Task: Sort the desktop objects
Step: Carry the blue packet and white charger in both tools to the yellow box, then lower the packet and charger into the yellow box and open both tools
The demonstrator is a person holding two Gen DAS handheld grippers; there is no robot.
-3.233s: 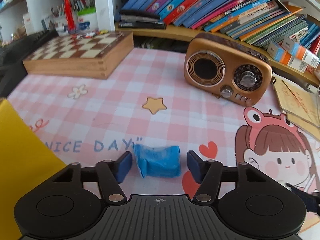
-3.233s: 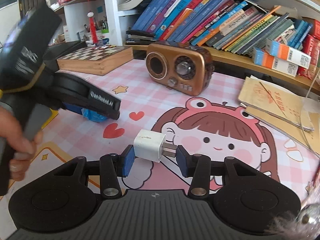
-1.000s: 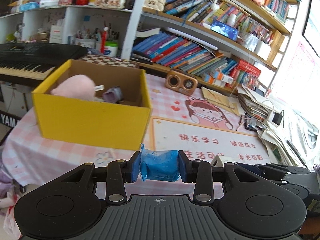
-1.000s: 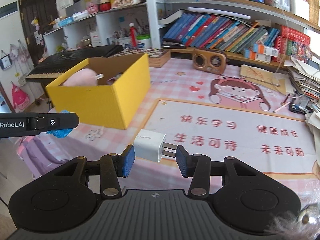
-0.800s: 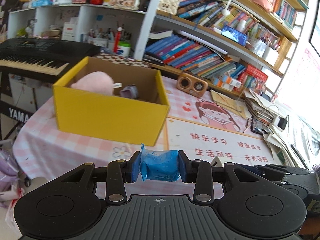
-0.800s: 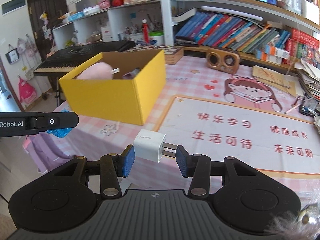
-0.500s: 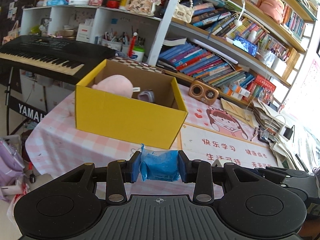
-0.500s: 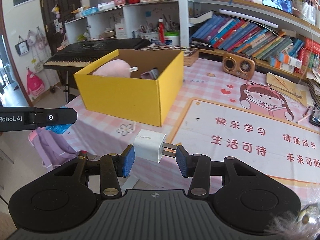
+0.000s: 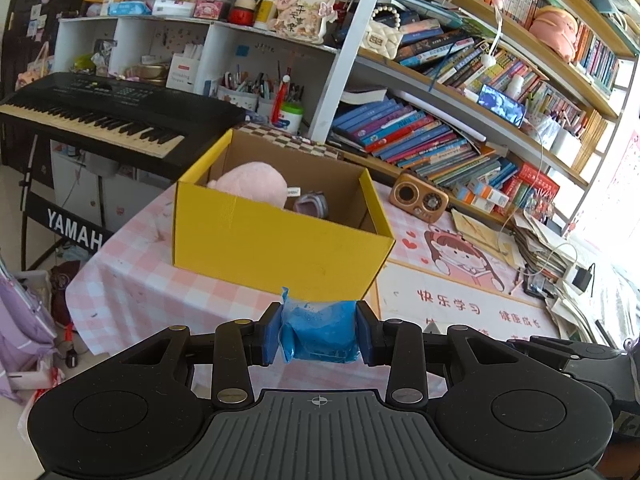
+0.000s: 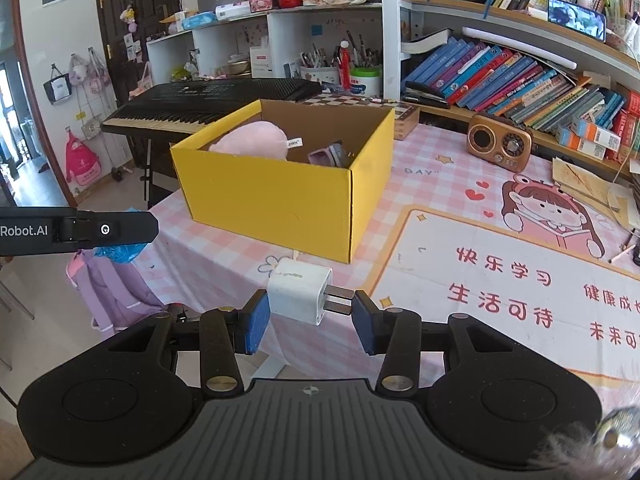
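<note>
We have two grippers, and each one holds one thing. Our left gripper (image 9: pixel 318 338) is squeezed onto one blue packet (image 9: pixel 319 336), with a blue pad pressed on each side of it. Our right gripper (image 10: pixel 306 315) holds one white plug (image 10: pixel 299 297). One pad touches the flat back of the plug, and the other pad touches the tips of its two metal pins.

Both grippers are up in the air, off the near edge of the table (image 9: pixel 132 280). They point level toward the table. In the right view, the left gripper (image 10: pixel 116 236) sticks in from the left side, and a bit of the blue packet (image 10: pixel 118 253) peeks out under it.

One yellow box (image 9: pixel 276 240) sits near the left front corner of the table, on the pink checked cloth. Its top is open. Inside we see two things: one pink soft toy (image 9: pixel 252 182) and one small purple thing (image 9: pixel 312 205) beside it. We cannot tell what the purple thing is.

One brown radio (image 9: pixel 419 198) stands by the far edge of the table, near the books. One chess board (image 10: pixel 360 106) lies behind the box. One black keyboard (image 9: pixel 96 112) stands to the left of the table.
</note>
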